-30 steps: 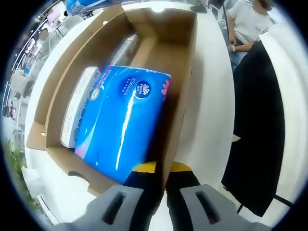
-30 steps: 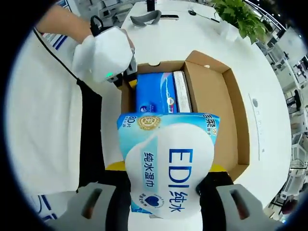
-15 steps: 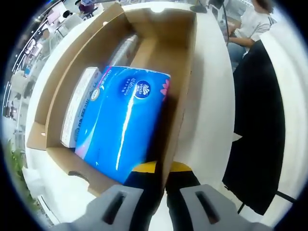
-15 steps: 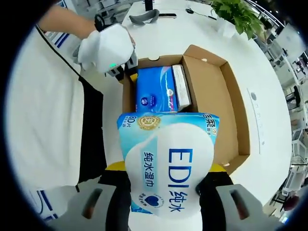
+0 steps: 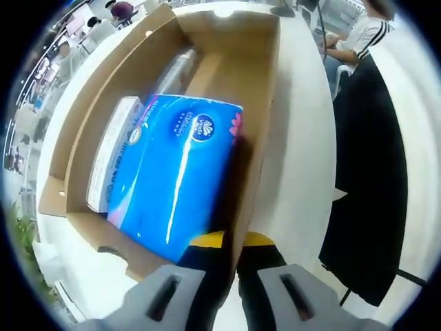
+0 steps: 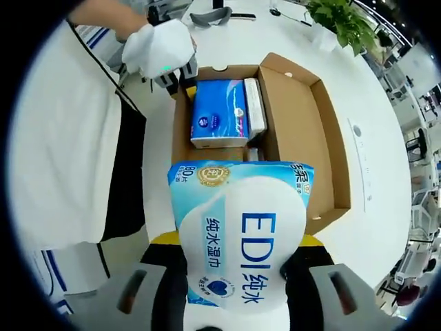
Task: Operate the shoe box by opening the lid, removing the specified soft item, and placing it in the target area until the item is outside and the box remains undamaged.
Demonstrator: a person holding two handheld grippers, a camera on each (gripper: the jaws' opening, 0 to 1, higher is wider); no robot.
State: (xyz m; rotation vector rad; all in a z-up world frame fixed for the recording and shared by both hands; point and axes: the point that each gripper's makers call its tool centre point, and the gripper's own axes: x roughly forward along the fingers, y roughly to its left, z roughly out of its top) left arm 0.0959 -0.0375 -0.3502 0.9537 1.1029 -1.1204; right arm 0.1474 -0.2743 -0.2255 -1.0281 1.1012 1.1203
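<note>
The open brown shoe box lies on a white table, and my left gripper is shut on its near side wall. Inside lie a blue tissue pack, a slim white carton and a clear wrapped item. My right gripper is shut on a light blue and white wet wipes pack marked EDI, held up above the box. In the right gripper view the tissue pack rests in the box, and a white gloved hand holds the left gripper at the box's far corner.
The white table carries grey headphones and a potted plant beyond the box. A person's white and black clothing lines the table's left edge. Another person sits beyond the table.
The right gripper has lifted farther from the box with the wet wipes pack, so the box looks smaller and more of its floor shows. The left gripper keeps its hold on the wall.
</note>
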